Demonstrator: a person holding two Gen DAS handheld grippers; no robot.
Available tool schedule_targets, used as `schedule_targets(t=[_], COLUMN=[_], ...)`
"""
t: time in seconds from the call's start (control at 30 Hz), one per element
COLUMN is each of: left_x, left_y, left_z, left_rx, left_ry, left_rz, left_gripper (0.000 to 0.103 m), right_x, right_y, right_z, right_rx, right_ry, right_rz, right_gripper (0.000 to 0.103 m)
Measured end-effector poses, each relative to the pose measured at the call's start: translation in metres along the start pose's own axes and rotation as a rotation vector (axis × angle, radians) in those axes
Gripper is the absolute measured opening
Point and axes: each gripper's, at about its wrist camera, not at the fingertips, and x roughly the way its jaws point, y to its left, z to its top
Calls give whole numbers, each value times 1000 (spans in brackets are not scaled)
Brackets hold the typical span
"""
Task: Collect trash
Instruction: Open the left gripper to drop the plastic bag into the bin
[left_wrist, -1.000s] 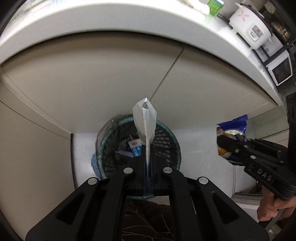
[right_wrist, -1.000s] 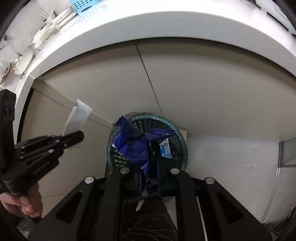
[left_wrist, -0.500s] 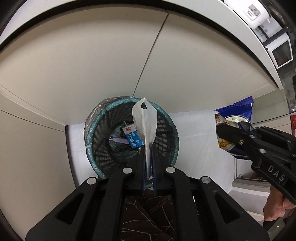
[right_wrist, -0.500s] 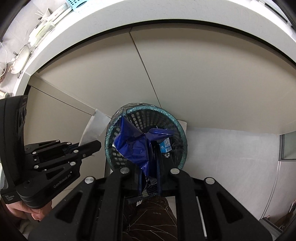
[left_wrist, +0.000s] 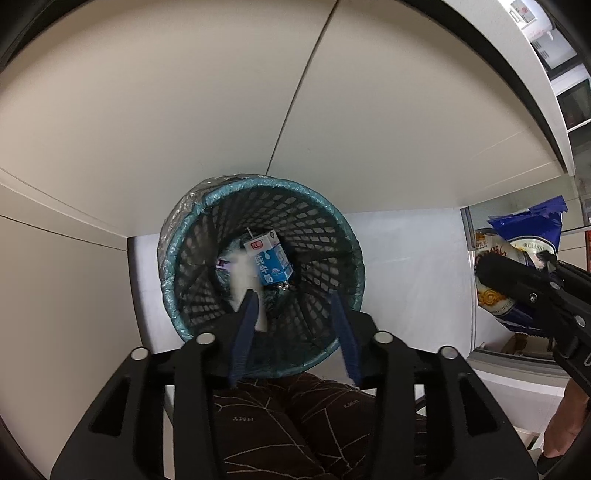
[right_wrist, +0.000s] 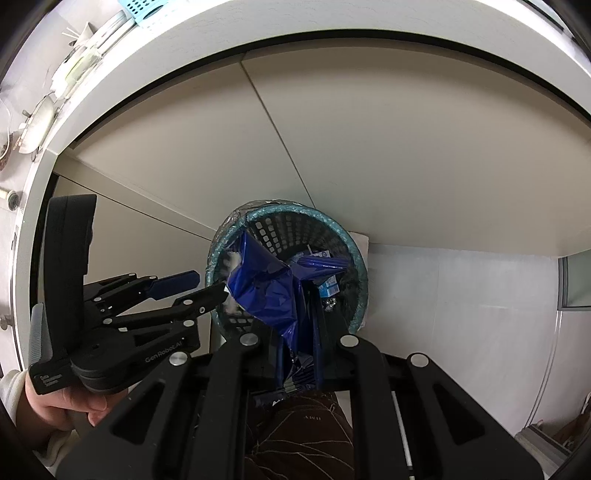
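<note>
Since 0.5 s ago the left gripper (left_wrist: 293, 299) has spread its 2 fingers, and the white wrapper (left_wrist: 244, 275) it pinched now sits blurred inside the trash basket (left_wrist: 354, 254), perhaps mid-fall, at 10 o'clock of the fingertips. The mesh basket also holds a blue milk carton (left_wrist: 271, 263), lying tilted with its long axis running 11 to 5 o'clock. The right gripper (right_wrist: 301, 295) stays clamped on a crumpled blue snack bag (right_wrist: 266, 291), whose length rises toward 11 o'clock over the basket's near rim. The basket stands on the white floor (left_wrist: 410, 258), close against the beige cabinet doors (left_wrist: 221, 110) at 12 o'clock, with open floor at 3 o'clock.
</note>
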Motion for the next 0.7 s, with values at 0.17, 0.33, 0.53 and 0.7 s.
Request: schedule_targets(t=[0.17,0.33,0.53,0.7], left_x=[-5,-22,-45,-66], left_y=[-1,7,18,29], left_z=[2,2,-3,-4], left_rx=[-8,-28,-27,-50], left_ry=[-34,-115,-199,-232], left_rz=[-5,-2,6,23], left_gripper=[63,82,95,97], right_x=[3,9,18,26], right_y=[1,6,17,29], right_z=[1,2,6,12], right_rx=[6,-4,-33,-61], right_ry=[1,1,17,26], right_rz=[-7,3,26,34], right_gripper=[10,10,10,10])
